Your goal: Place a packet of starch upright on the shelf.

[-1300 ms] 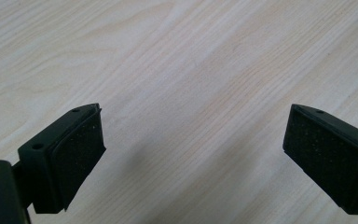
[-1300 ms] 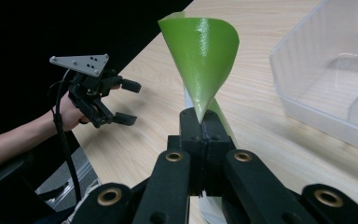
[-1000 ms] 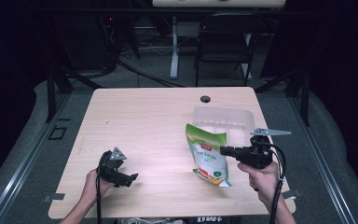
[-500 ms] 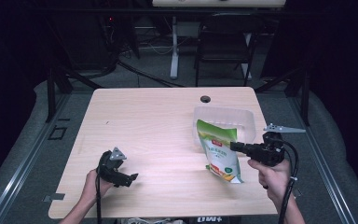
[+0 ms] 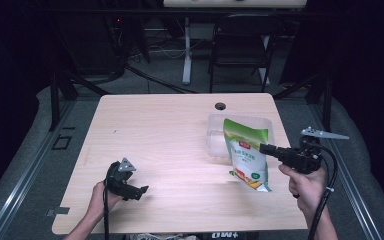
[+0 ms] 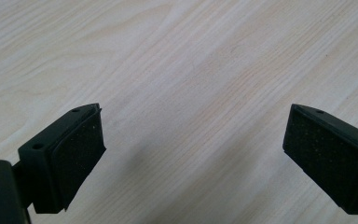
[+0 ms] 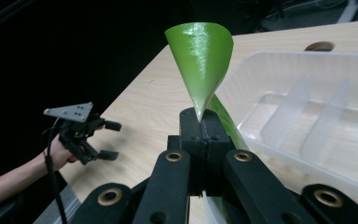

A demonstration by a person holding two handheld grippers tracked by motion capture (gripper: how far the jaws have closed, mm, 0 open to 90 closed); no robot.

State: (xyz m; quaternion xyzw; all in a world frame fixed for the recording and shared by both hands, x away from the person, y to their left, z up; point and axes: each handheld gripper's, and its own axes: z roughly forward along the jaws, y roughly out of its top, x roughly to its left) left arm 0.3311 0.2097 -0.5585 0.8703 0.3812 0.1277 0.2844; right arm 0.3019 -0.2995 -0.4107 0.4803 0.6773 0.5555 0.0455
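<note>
I have the green snack pouch (image 5: 247, 155) pinched by its edge in the right gripper (image 5: 266, 148), jaws clamped tight on the film, and it hangs upright above the table's (image 5: 170, 130) right half, near the right edge. Its lower end looks to be just clear of the wood, though I cannot be sure from the high view. In the right gripper view the pouch (image 7: 200, 60) curls into a cone above the closed jaws, so the grip is on a thin margin of the packet, not its body.

I judge this to be the carrying step: the pouch is lifted and is being brought to the clear plastic bin (image 5: 215, 131), which sits just behind it toward the far right corner. The next move calls for lifting the pouch over the near wall, centring it above the bin and lowering before letting go; a floppy bag held by one edge may swing or snag the rim.

The bin (image 7: 307, 107) has thin dividers that split it into compartments, and every compartment I can see is empty.

My left gripper (image 5: 135, 191) rests low near the near-left corner, well apart from the pouch, jaws spread wide over bare wood with nothing between the pads (image 6: 77, 149).
</note>
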